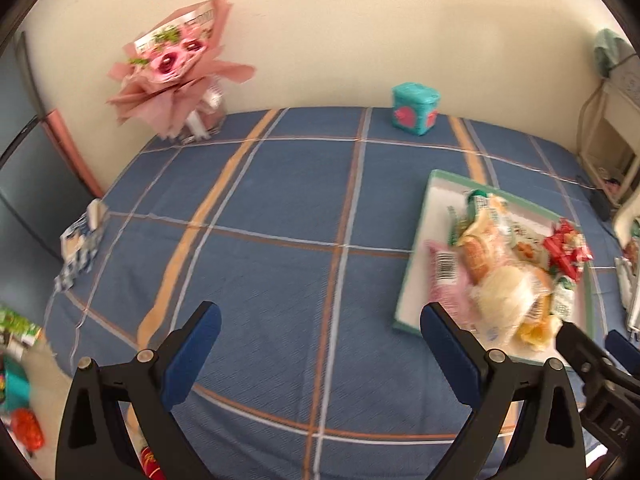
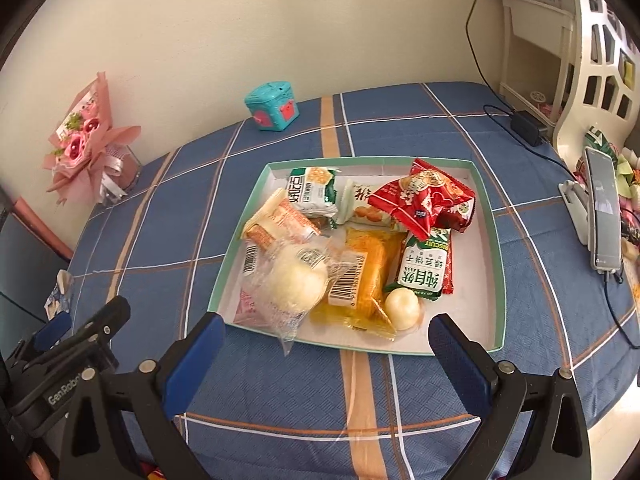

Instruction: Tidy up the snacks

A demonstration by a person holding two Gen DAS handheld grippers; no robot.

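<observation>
A blue plaid tablecloth [image 2: 280,380] covers a table set against a cream wall, with a pink paper bouquet [image 2: 86,144] and a teal box [image 2: 273,106] at the far edge and a phone on a white stand [image 2: 602,212] off to the right. Near the middle sits a shallow green-rimmed tray [image 2: 494,240], its longer sides running roughly left to right in the right wrist view, and heaped inside it are the snacks [image 2: 352,240]: a red packet [image 2: 424,200] at the far right, a green-and-white biscuit pack [image 2: 422,268] whose long axis points from near to far, an orange-yellow wrapped cake [image 2: 368,280] lying much the same way, and a round pale bun in clear film [image 2: 294,280] spilling over the near left rim. The right gripper [image 2: 326,354] hangs just short of the tray's near rim, jaws spread wide and empty; the left gripper [image 1: 320,344], equally wide and empty, is over bare cloth to the tray's left. Sorting would likely go best by taking the top, loose pieces first, closing across a packet's short axis rather than its length, and lifting the overhanging bun gently, since the film looks slippery and the contents soft.
</observation>
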